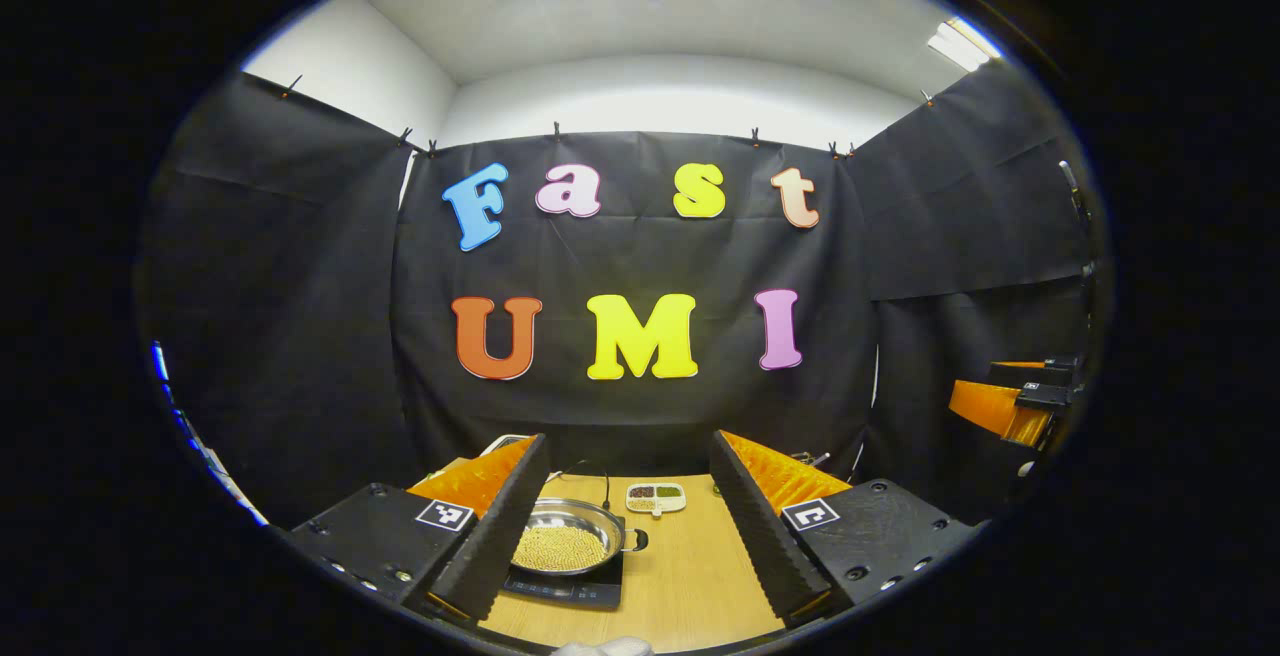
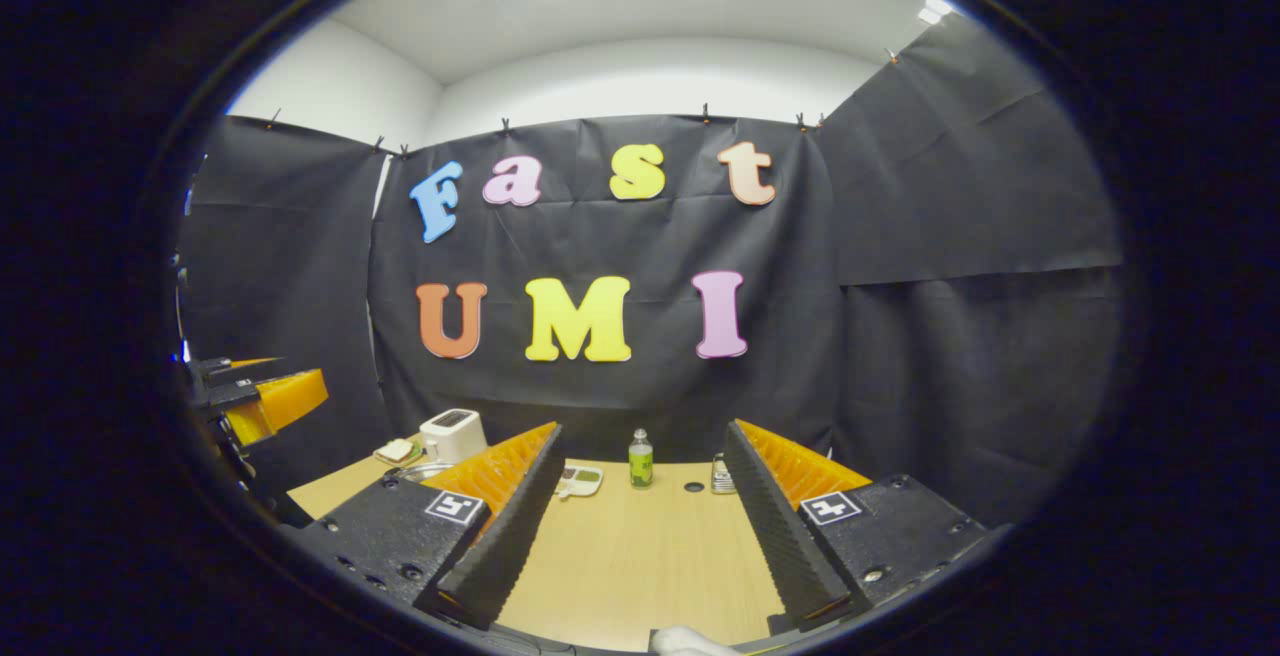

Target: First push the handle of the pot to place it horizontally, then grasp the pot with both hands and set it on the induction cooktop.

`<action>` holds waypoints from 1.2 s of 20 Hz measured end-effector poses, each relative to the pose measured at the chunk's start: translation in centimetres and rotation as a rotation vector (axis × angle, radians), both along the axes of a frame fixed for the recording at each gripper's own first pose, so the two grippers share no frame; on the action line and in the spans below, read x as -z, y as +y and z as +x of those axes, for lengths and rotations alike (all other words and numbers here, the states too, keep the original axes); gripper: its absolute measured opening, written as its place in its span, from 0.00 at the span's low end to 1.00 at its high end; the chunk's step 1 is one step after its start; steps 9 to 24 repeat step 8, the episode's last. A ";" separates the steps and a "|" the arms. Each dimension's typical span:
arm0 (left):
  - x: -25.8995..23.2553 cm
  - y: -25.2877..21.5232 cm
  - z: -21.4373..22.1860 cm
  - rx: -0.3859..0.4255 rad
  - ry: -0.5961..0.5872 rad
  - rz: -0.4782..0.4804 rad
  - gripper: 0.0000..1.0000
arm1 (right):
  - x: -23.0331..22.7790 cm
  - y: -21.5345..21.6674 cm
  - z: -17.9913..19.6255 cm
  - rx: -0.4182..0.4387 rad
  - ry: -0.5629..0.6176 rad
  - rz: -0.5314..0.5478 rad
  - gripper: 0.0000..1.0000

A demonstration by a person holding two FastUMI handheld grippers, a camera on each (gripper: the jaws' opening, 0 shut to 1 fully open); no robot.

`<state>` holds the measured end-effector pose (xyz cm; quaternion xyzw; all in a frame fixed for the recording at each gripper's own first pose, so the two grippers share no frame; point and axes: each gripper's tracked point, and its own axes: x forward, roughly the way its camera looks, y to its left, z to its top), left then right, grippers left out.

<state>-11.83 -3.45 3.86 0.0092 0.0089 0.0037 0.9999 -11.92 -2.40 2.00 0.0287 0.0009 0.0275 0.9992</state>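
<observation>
1. The pot [image 1: 566, 536], a shiny steel pan full of small yellowish beans, already sits on the black induction cooktop [image 1: 562, 588] at about seven o'clock in the left gripper view. Its short dark handle [image 1: 636, 539] sticks out toward three o'clock, roughly level.
2. The left hand-held gripper [image 1: 630, 521] hovers above and short of the pot, fingers spread wide, pinching nothing. The left finger [image 1: 500, 526] overlaps the pot's near rim in the picture; I can't tell whether it touches.
3. The right hand-held gripper [image 2: 640, 526] is likewise splayed open over bare counter, well apart from the pot.
4. Judging from this, the placing looks done. The risk is a careless pull-away: that left finger could clip the rim or handle, slide the pot off-centre or scatter beans.
5. Behind the pot lies a small divided dish [image 1: 656, 497] of dark and green grains, and a cable runs off toward twelve o'clock.
6. The wooden counter [image 2: 640, 566] also carries a white toaster [image 2: 452, 433], a green bottle [image 2: 640, 459] and a small jar [image 2: 722, 474] near the back edge.
7. Black cloth walls the booth; strip lights glow overhead.
</observation>
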 end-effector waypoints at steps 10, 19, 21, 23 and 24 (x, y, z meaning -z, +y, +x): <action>0.1 0.3 0.8 0.052 -0.018 -0.002 0.96 | -0.9 0.3 0.0 0.056 -0.014 -0.013 0.99; 0.1 0.3 0.8 0.052 -0.018 -0.002 0.96 | -0.9 0.3 0.0 0.056 -0.014 -0.013 0.99; 0.1 0.3 0.8 0.052 -0.018 -0.002 0.96 | -0.9 0.3 0.0 0.056 -0.014 -0.013 0.99; 0.1 0.3 0.8 0.052 -0.018 -0.002 0.96 | -0.9 0.3 0.0 0.056 -0.014 -0.013 0.99; 0.1 0.3 0.8 0.052 -0.018 -0.002 0.96 | -0.9 0.3 0.0 0.056 -0.014 -0.013 0.99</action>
